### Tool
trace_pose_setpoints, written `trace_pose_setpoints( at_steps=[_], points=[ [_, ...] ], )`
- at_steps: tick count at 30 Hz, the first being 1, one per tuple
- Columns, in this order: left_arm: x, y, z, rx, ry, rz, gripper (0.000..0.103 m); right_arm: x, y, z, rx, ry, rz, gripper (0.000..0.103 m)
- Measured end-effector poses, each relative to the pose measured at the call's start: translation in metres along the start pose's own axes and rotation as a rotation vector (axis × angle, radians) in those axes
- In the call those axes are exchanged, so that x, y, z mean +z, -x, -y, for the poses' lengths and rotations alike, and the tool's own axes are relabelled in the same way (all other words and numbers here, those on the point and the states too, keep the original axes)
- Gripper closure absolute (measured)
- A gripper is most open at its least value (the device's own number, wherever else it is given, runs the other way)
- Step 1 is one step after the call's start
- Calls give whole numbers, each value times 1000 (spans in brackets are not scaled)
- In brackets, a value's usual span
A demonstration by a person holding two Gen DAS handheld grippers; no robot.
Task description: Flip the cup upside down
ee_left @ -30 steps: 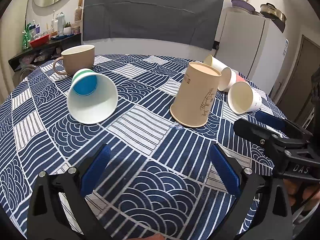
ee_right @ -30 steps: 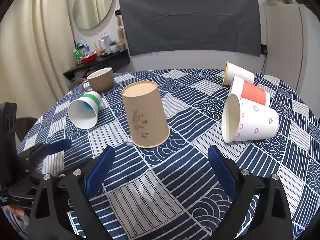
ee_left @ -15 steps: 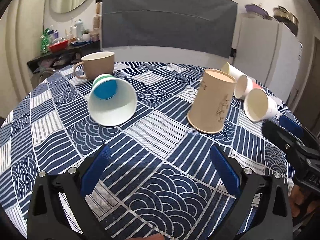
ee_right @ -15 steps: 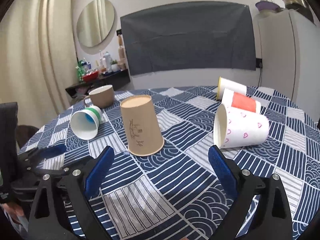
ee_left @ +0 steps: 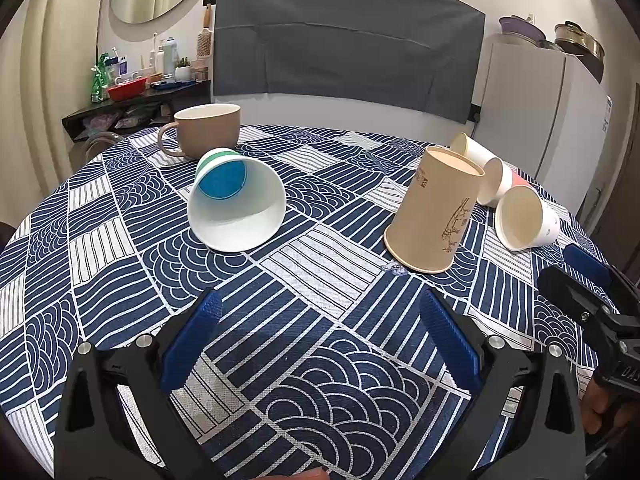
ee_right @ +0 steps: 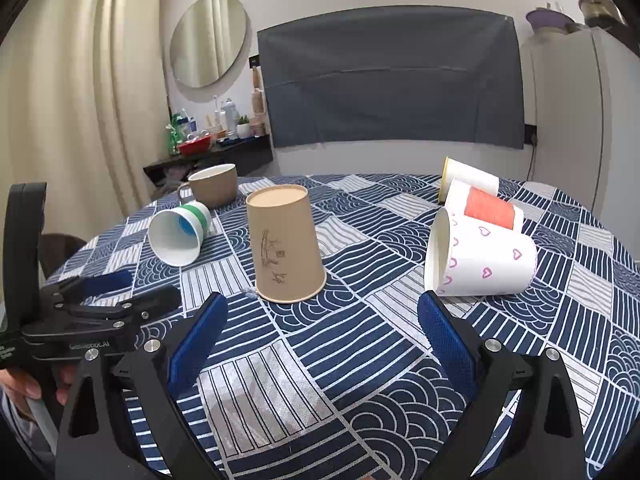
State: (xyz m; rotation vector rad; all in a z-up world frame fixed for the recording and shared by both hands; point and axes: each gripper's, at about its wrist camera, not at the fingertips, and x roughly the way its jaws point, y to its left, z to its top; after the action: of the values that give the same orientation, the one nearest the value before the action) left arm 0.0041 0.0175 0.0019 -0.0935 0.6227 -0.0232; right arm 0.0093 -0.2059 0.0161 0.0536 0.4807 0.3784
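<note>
A tan paper cup (ee_left: pixel 436 210) stands upside down on the patterned tablecloth (ee_left: pixel 312 264); it also shows in the right wrist view (ee_right: pixel 285 244). A white cup with green stripes (ee_left: pixel 236 200) lies on its side, mouth toward me, also in the right wrist view (ee_right: pixel 178 236). My left gripper (ee_left: pixel 320 332) is open and empty, held back from both cups. My right gripper (ee_right: pixel 320 332) is open and empty, short of the tan cup. A white cup with pink hearts (ee_right: pixel 480 258) lies on its side to the right.
A brown ceramic mug (ee_left: pixel 208 130) stands upright at the back left. An orange-banded cup (ee_right: pixel 486 206) and a yellow-rimmed cup (ee_right: pixel 468 176) lie on their sides at the back right. A shelf with bottles (ee_left: pixel 132 88) and a white fridge (ee_left: pixel 540 120) stand behind the round table.
Both grippers have drawn back and risen a little from the table; the cups appear farther and lower in view. Both stay open. No cup has moved.
</note>
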Motion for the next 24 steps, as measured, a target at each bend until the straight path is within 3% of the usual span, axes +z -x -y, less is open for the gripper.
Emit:
trace_pose_setpoints(
  at_steps=[24],
  points=[
    [0,-3,0,-16,-7,-9,6,0,-1,6,4,-48,2,11]
  ],
)
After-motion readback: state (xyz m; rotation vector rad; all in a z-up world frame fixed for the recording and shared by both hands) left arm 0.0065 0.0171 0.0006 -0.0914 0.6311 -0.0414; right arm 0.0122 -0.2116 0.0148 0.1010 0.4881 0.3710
